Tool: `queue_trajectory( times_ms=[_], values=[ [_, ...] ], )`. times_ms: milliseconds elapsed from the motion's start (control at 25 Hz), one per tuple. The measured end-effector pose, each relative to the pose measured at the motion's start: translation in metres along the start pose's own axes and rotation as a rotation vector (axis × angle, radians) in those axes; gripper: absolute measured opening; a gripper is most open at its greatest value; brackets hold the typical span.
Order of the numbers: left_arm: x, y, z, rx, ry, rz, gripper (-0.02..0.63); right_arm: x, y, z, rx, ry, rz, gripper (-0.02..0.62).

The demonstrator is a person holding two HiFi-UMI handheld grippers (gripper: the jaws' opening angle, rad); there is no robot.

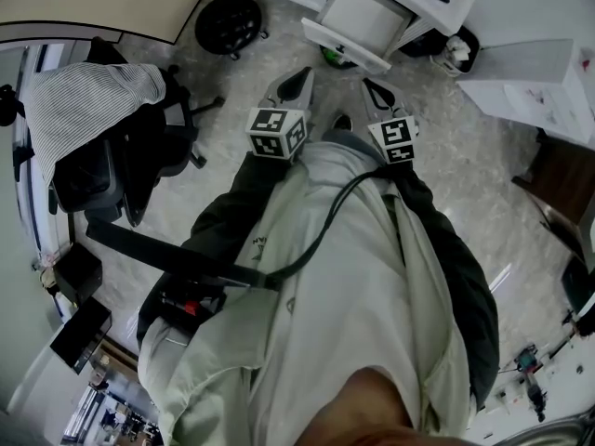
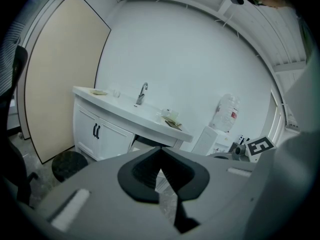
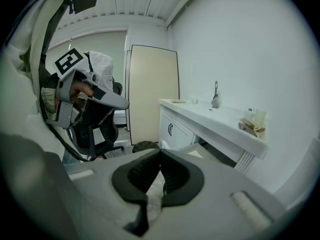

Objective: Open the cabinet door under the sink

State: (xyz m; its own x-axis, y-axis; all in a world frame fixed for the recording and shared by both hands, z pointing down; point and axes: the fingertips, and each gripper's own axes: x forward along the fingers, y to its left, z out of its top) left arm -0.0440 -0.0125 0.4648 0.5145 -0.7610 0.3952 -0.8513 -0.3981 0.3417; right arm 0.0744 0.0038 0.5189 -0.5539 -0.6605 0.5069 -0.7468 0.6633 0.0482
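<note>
White cabinet — black handles, beige door, striped cloth, black chair

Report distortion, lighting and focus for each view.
Head view: strong fisheye bending, flat even light. Left gripper view: black circular vignette, countertop bowed, left tool close and soft. Right gripper view: same vignette, pale wall, right tool soft, cabinet sharper.

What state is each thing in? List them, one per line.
left gripper: shut, empty.
right gripper: shut, empty.
double doors with black handles: closed.
under-sink door: appears open, dark gap behind it.
office chair: draped with striped cloth.
</note>
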Motion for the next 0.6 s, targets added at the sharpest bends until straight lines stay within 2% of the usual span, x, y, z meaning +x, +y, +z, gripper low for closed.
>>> queue_trajectory(
  times_ms=[600],
  values=[
    [-0.0012, 0.0028, 0.0004, -0.001, -0.008, 0.013, 0.006, 0.0042, -0.0008, 0.0008, -0.011, 0.001, 0.005, 0.002]
  ],
)
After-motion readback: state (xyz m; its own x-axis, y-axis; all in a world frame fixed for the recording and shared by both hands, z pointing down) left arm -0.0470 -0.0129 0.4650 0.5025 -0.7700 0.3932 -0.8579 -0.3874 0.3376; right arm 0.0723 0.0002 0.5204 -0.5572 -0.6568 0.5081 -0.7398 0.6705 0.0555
